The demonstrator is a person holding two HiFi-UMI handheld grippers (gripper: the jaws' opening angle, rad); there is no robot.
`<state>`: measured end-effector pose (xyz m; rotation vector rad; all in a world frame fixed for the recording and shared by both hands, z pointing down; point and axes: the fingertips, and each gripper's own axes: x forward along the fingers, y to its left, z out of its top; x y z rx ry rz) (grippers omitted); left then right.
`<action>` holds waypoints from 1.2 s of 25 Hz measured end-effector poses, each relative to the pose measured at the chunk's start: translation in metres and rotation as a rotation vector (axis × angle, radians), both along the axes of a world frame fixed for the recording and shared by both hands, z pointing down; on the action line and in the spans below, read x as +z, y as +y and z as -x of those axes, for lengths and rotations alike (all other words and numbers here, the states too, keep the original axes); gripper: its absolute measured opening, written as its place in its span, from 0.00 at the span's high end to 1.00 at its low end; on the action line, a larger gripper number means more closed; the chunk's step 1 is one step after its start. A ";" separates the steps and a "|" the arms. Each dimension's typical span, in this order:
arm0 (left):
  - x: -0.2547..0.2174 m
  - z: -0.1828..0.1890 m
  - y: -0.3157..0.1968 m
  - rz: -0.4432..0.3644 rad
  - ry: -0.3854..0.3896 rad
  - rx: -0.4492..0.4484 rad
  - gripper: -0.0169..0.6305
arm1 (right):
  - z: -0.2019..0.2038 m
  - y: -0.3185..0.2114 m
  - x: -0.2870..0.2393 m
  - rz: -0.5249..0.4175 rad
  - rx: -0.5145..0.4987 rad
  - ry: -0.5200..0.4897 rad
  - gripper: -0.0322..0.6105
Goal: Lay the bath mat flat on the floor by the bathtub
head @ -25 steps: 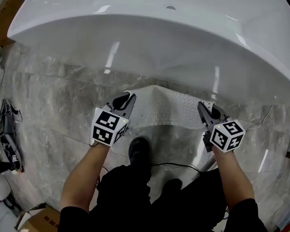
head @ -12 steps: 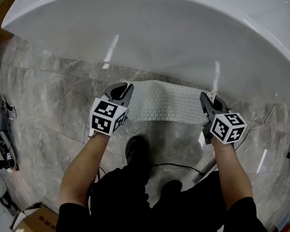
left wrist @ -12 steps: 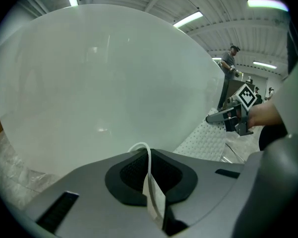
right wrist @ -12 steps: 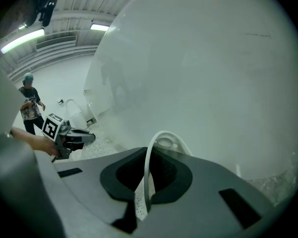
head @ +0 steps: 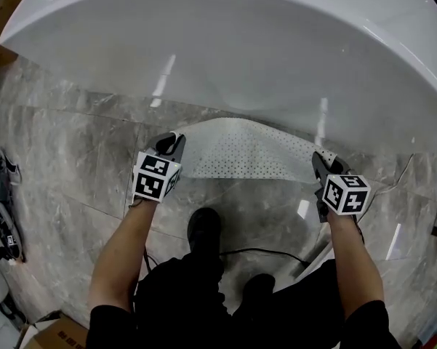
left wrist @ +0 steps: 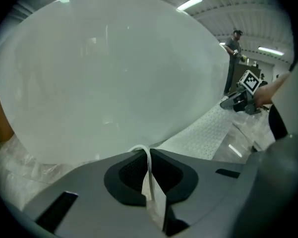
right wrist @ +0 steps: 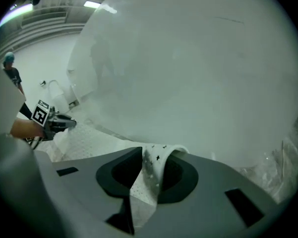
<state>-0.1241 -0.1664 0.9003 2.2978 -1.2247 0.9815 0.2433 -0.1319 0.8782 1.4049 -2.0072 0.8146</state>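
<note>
A white perforated bath mat (head: 240,147) stretches between my two grippers, low over the marble floor at the foot of the white bathtub (head: 225,49). My left gripper (head: 171,142) is shut on the mat's left corner; in the left gripper view the thin edge (left wrist: 149,182) is pinched between the pads. My right gripper (head: 321,160) is at the mat's right corner. Its jaws have just been opening, and the folded corner (right wrist: 151,177) still lies between them, with a dark gap on one side. The tub wall fills both gripper views.
The person's black shoes (head: 207,227) stand just behind the mat, with a black cable (head: 276,251) across the floor near them. Dark gear (head: 1,195) lies at the left edge and a cardboard box (head: 47,333) at the bottom left. A person (left wrist: 234,48) stands far off.
Both grippers have come down with the mat, which now spreads wider and lower beside the tub. The right gripper's jaws have parted a little.
</note>
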 end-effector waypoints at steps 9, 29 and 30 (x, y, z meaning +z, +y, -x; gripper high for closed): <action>0.058 0.077 0.000 0.072 -0.294 -0.035 0.77 | -0.070 0.021 0.033 0.036 0.160 0.229 0.63; 0.126 -0.006 0.066 0.246 -0.282 0.315 0.63 | 0.152 0.059 0.207 0.202 -0.822 0.446 0.62; 0.130 -0.013 0.070 0.258 -0.273 0.338 0.63 | 0.150 0.060 0.211 0.209 -0.818 0.443 0.61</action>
